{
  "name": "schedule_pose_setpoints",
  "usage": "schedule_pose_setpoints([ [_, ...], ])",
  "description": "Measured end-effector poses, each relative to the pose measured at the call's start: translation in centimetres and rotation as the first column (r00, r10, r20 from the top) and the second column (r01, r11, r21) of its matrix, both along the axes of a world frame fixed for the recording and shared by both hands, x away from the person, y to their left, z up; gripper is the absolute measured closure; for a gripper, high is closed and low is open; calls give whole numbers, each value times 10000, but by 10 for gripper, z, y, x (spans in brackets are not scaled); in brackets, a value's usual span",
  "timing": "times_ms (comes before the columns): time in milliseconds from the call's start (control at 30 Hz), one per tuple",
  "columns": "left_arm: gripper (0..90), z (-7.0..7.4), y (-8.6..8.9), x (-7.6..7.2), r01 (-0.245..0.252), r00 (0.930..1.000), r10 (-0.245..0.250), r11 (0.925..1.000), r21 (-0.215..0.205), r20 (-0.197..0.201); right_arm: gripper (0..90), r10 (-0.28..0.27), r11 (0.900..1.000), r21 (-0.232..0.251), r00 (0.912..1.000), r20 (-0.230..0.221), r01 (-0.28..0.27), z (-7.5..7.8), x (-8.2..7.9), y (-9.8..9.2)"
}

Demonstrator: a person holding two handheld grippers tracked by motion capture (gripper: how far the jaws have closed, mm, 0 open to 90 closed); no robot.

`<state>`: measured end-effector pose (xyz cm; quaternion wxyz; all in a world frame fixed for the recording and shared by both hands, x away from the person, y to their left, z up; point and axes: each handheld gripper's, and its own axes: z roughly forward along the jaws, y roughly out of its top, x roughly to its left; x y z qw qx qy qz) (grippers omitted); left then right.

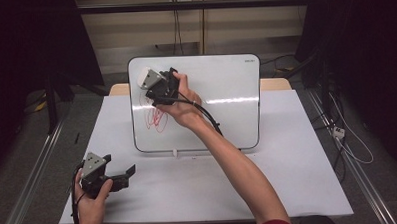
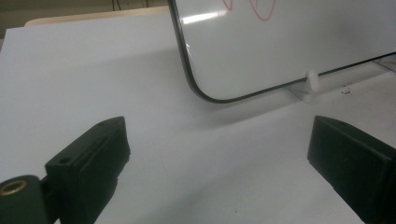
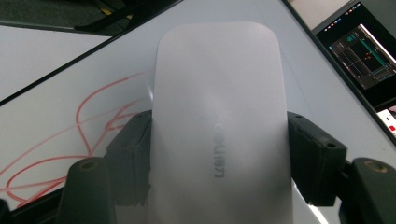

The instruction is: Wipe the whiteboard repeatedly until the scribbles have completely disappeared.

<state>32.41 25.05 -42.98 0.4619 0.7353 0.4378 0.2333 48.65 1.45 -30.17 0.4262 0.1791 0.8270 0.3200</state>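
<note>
1. Whiteboard eraser sits between the two black jaws of the right gripper; the jaws press on its two long sides, so they are closed on it. In the right gripper view the white back of the eraser, with a grey printed word on it, reaches far beyond the jaw tips.
2. In the high view the right gripper is at the upper left part of the whiteboard, and the eraser shows as a white block at the front of the jaws, over the board surface. Whether the eraser touches the board I cannot tell.
3. Red scribble is on the board just below the right gripper in the high view. In the right gripper view the red lines lie to the left of the left jaw and pass behind it.
4. The right hand holds this gripper, and its black cable trails along the forearm.
5. The left gripper is in the left hand, low over the white table, well apart from the board. Its jaws stand wide open, with bare table between them.
6. In the left gripper view the lower rounded corner of the whiteboard is ahead of the open jaws, and a small white support foot of the board is ahead of the right jaw.
</note>
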Motion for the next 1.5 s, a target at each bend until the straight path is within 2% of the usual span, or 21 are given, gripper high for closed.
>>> schedule_pose_setpoints([
  [133, 55, 0, 1, 0, 28, 10000, -28, 10000, 36, 2, 312, -111, 9999, 48, 9999, -40, 111, 2, 2, -1],
  [367, 55, 0, -1, 0, 49, 10000, -49, 10000, 29, -6, 312, -191, 9998, -46, 9996, 189, 191, 0, -3, 3],
  [667, 55, 0, -1, 1, 63, 10000, -63, 10000, 44, -12, 312, 55, 9996, -272, 10000, 43, -54, -12, -9, 7],
  [733, 55, 0, -2, 1, 94, 10000, -94, 10000, 0, 6, 312, 176, 9989, -442, 9998, 98, -171, -15, -11, 9],
  [767, 55, 0, -2, 1, 94, 10000, -94, 10000, 5, 12, 312, 148, 9992, -364, 9999, 1, -148, -17, -14, 11],
  [833, 55, 0, -2, 1, 37, 10000, -37, 10000, 13, 8, 312, 309, 9980, -558, 9995, 18, -307, -23, -17, 13],
  [1067, 55, 0, -3, 1, 96, 9999, -96, 9999, 117, -32, 312, 432, 9978, -506, 9991, -57, -434, -33, -25, 19],
  [1233, 55, -1, -4, 1, 123, 9999, -122, 9998, 133, -55, 311, 710, 9937, -860, 9974, -141, -720, -43, -33, 22],
  [1500, 55, -2, -4, 2, 109, 9999, -108, 9999, 87, -82, 312, 792, 9938, -769, 9966, -207, -805, -41, -33, 19],
])
